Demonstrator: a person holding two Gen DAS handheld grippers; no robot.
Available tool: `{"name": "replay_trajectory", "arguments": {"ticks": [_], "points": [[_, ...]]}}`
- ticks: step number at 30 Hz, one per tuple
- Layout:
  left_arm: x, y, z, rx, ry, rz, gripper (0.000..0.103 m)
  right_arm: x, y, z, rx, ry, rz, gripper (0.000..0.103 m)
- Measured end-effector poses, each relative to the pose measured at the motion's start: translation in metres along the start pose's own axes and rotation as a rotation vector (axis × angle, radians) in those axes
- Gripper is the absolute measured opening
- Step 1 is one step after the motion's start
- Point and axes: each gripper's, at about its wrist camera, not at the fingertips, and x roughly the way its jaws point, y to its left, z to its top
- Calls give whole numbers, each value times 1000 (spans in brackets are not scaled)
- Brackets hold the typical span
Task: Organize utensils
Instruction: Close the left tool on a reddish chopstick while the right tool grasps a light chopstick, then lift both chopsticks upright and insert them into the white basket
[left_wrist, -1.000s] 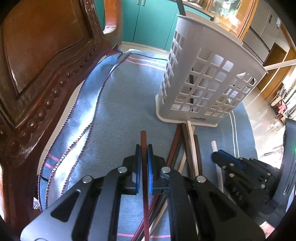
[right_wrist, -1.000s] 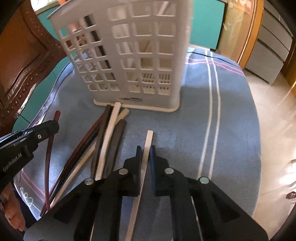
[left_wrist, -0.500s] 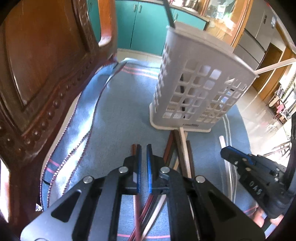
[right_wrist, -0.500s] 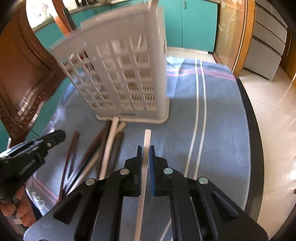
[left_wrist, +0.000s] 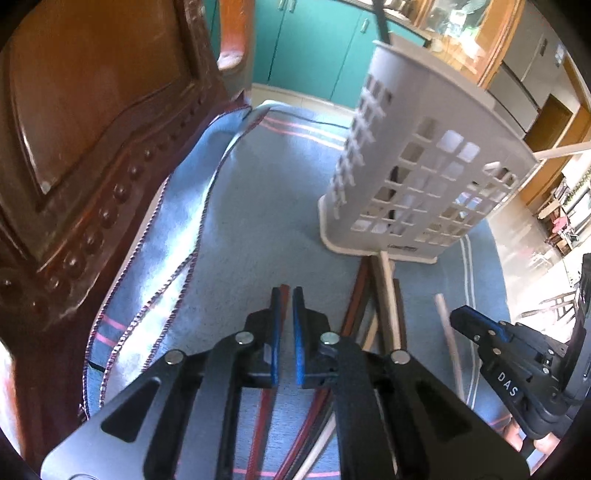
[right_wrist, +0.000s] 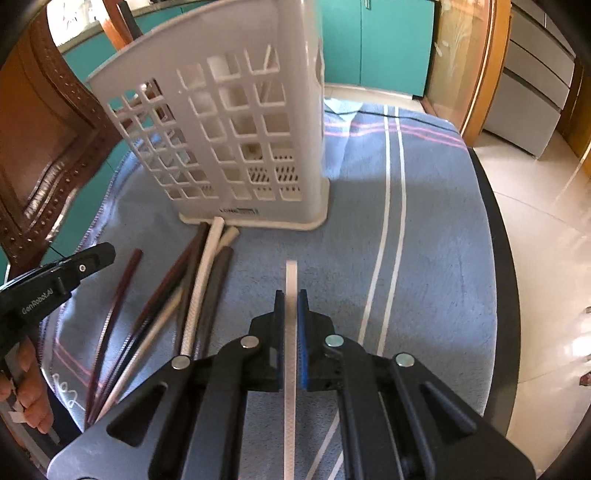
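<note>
A white slotted utensil basket (left_wrist: 421, 173) stands upright on the blue cloth; it also shows in the right wrist view (right_wrist: 236, 140). A bundle of brown, dark and white sticks (right_wrist: 192, 295) lies in front of it. My left gripper (left_wrist: 287, 299) is nearly closed around a reddish-brown stick (left_wrist: 284, 291), which lies against the left pad. My right gripper (right_wrist: 291, 295) is shut on a white stick (right_wrist: 291, 280) and holds it pointing toward the basket.
A carved wooden chair back (left_wrist: 85, 140) stands close on the left. The blue cloth (right_wrist: 424, 229) covers a round table with its dark edge (right_wrist: 498, 236) at right. Teal cabinets (left_wrist: 310, 48) are behind.
Both grippers have pulled back and risen from the basket. The right gripper keeps the white stick. The reddish-brown stick's tip now barely shows past the left fingertips.
</note>
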Motion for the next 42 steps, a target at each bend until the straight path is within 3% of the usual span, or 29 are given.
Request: {"name": "replay_trajectory", "arguments": {"ticks": [6,11,22,28,30,34,38,42], "points": [[10,4,-1,-3,34,20,30,0,0,0,-8,2,-7,29],[26,-3,-6,39,75,71,32,11,10,-5,-41,26,-40,30],[31,-17,-12,112,44,154,32,20,22,-12,-71,17,-85,30],[24,-20,-18,121,40,160,31,19,23,-13,-69,16,-82,29],[23,-20,-19,125,40,156,27,19,21,-12,-66,16,-75,18],[23,-24,-20,135,40,147,16,18,19,-9,-63,19,-55,7],[22,-24,-21,135,37,144,9,17,21,-8,-61,12,-49,7],[19,-23,-21,124,25,133,9,11,21,-8,-56,-13,-16,6]]}}
